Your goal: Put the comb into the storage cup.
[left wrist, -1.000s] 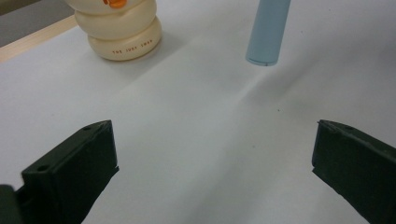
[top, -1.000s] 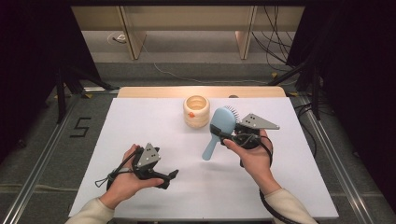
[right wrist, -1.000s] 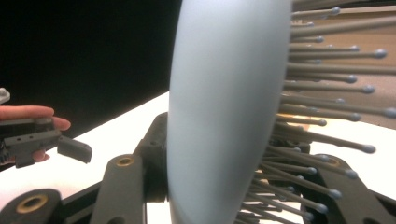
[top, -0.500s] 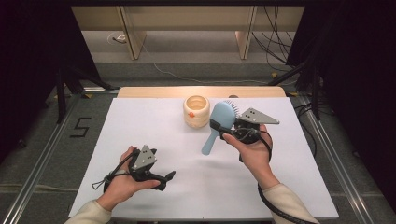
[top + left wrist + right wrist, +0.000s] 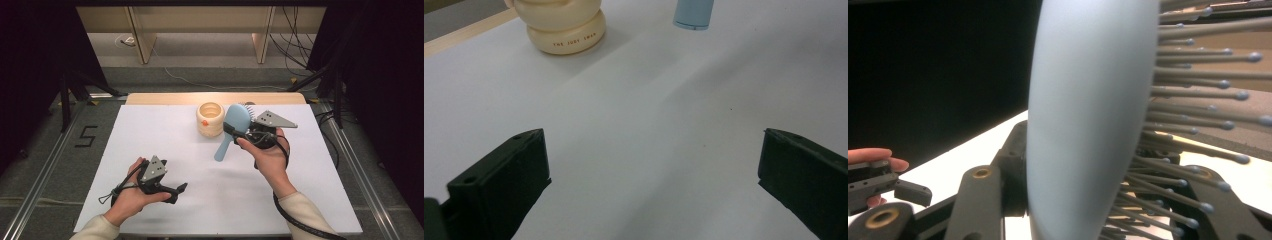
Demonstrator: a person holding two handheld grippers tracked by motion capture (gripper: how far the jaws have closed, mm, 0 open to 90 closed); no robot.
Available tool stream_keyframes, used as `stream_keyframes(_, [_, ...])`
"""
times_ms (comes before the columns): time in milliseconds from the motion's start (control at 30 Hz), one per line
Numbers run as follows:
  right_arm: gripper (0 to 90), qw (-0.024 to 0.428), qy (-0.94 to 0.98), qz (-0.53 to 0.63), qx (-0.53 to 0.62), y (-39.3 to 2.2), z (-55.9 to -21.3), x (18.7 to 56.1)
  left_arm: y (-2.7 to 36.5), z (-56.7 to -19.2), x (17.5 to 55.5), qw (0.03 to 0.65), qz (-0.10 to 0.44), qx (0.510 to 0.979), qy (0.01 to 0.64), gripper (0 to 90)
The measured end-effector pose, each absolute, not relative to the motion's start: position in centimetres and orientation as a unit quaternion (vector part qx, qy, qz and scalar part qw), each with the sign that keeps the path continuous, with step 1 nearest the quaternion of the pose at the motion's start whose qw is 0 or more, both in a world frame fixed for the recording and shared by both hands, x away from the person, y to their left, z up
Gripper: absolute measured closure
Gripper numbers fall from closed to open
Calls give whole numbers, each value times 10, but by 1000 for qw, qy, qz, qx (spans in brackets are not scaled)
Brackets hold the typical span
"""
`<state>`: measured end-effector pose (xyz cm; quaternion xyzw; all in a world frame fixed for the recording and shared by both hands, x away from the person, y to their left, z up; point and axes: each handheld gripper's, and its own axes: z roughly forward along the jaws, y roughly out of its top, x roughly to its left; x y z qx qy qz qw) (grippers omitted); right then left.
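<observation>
Hairbrush in light blue sits in the right gripper, which is clamped on it. The gripper bites the brush where the round head meets the handle. The brush is lifted off the desk and tilted, with the head up and away from the person and the handle hanging down toward the desk. Its bristles stick out to the right in the high view. In the right gripper view the pale blue back of the brush head is very close, and the little ball-tipped bristles poke out to the right.

Just to the left of the brush head stands a cream cup shaped like a little animal, with an orange spot on its front. In the left gripper view its base has small letters on it.

The left gripper rests low near the front of the white desk, well apart from the brush. Its jaws are wide apart with nothing between them, just bare desk.
</observation>
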<state>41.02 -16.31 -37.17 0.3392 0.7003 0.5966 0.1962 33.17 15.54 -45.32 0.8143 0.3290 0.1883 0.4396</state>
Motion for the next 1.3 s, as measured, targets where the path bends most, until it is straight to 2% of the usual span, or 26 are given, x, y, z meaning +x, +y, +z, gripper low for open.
stream_keyframes(1300, [512, 201, 693, 601, 345, -160, -362, 424, 156, -452, 333, 443, 194, 808, 336, 0])
